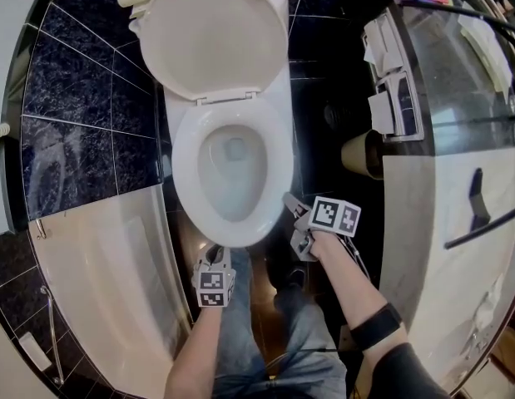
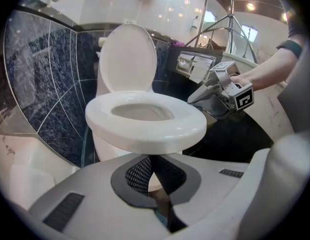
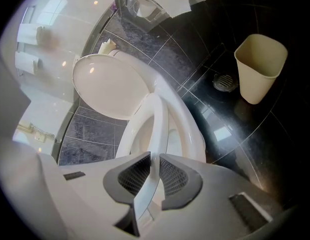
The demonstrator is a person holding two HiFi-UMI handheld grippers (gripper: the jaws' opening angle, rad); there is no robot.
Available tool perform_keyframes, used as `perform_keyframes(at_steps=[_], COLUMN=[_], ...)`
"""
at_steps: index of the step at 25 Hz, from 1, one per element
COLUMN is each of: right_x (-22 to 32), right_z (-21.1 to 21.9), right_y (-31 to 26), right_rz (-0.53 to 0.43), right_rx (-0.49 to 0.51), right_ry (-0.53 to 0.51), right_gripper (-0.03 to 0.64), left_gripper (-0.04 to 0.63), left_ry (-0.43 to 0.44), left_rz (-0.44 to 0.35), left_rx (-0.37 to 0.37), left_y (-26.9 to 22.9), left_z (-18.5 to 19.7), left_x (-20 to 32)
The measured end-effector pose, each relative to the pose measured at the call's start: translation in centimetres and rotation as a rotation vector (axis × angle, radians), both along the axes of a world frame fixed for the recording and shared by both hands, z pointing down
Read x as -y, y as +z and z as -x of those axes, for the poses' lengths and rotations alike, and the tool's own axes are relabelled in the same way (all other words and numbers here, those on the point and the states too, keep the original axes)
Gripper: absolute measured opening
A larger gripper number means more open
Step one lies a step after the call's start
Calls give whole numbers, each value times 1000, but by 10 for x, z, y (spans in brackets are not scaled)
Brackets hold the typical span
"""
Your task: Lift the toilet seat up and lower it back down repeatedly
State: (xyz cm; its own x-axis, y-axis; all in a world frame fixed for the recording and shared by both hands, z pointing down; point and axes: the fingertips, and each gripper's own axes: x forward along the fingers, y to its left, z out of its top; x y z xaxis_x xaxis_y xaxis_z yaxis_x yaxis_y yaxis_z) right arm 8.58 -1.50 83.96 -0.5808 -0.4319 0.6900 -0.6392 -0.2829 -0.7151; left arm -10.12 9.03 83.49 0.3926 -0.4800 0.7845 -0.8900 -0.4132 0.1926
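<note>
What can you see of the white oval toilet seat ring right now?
The glossy white plastic oval seat ring is hinged at the back, below the upright white lid. The right gripper is shut on its front right edge. In the right gripper view the ring appears tilted up, with a gap open between it and the white ceramic bowl rim.

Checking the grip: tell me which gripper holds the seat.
The right gripper: its fingers clamp the seat rim; the left gripper is shut on nothing.

Right tongs (image 1: 289,200) at toilet seat (image 1: 187,169) side, left tongs (image 1: 214,256) near its front
</note>
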Motion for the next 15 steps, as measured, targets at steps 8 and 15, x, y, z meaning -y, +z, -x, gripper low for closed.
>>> perform_keyframes(at_steps=[8,15], right_x=[10,48], right_z=[-1,2], right_y=[-29,-106], right_rz=[-24,-160], right_rx=[-26,-128], right_ry=[-21,-103], right_gripper=[81,6], left_gripper=[-11,-11], left_ry=[2,-40], left_rz=[-38,-54], left_rx=[0,-34], left_y=[-33,-84], left_z=[4,6], left_x=[14,40])
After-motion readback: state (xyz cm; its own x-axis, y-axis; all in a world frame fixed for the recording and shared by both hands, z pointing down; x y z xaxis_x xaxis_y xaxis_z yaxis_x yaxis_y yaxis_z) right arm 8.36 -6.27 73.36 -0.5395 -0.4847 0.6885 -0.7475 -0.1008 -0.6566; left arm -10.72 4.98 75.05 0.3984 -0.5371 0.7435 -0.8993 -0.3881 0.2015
